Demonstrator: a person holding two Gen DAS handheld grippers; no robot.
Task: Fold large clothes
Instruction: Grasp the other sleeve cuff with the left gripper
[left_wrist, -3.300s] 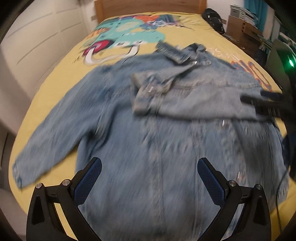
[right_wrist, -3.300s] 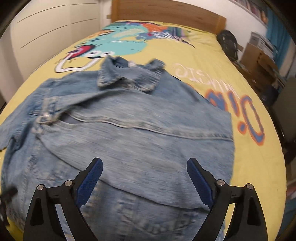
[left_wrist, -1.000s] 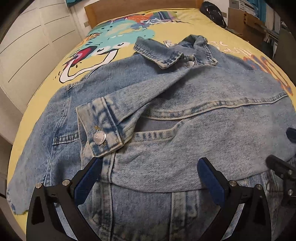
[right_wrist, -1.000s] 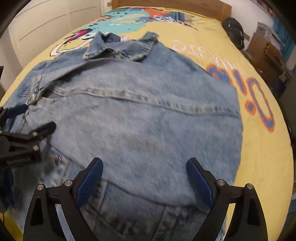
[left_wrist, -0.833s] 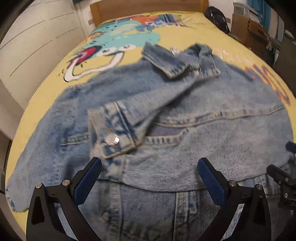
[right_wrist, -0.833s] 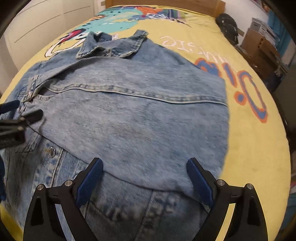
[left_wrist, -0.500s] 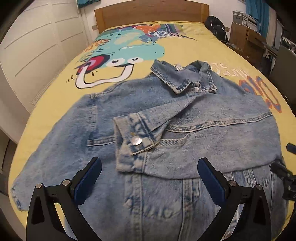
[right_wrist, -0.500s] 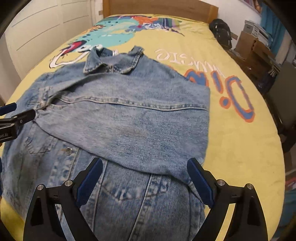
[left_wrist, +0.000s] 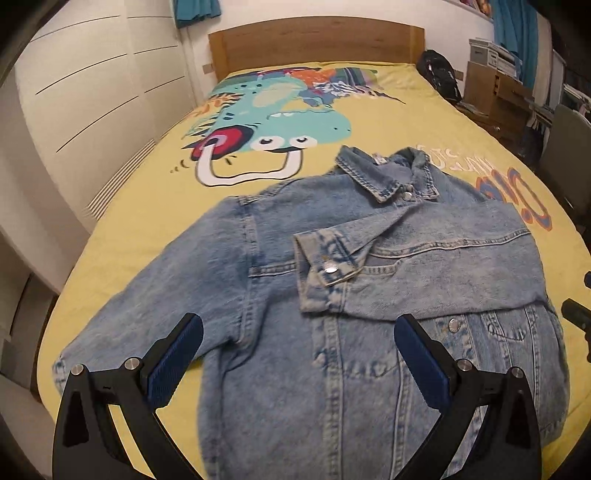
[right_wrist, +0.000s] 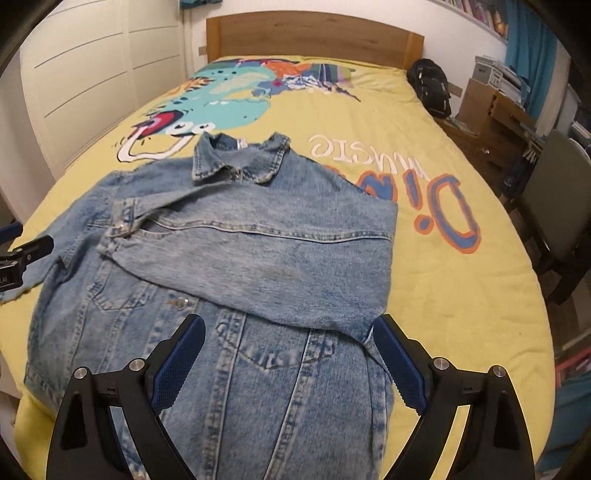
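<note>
While both hand-held grippers hang above the near end of the bed (left_wrist: 147, 192), each has its blue pads spread wide and grips nothing: the left hand-held gripper (left_wrist: 297, 345) is over the jacket (left_wrist: 369, 369) hem, and the right hand-held gripper (right_wrist: 288, 349) is over the hem too. From either one, the jacket stretches toward 12 o'clock, front up on the yellow cover (right_wrist: 461, 295). One sleeve (left_wrist: 424, 273) is folded across the chest, its buttoned cuff (left_wrist: 325, 266) at the middle; the other sleeve (left_wrist: 155, 295) runs out flat to 9 o'clock in the left view. Collar (right_wrist: 240, 162) lies at 12 o'clock, pointing to the headboard (right_wrist: 314, 37). A bag (right_wrist: 430, 86) sits at 1 o'clock beside the bed.
</note>
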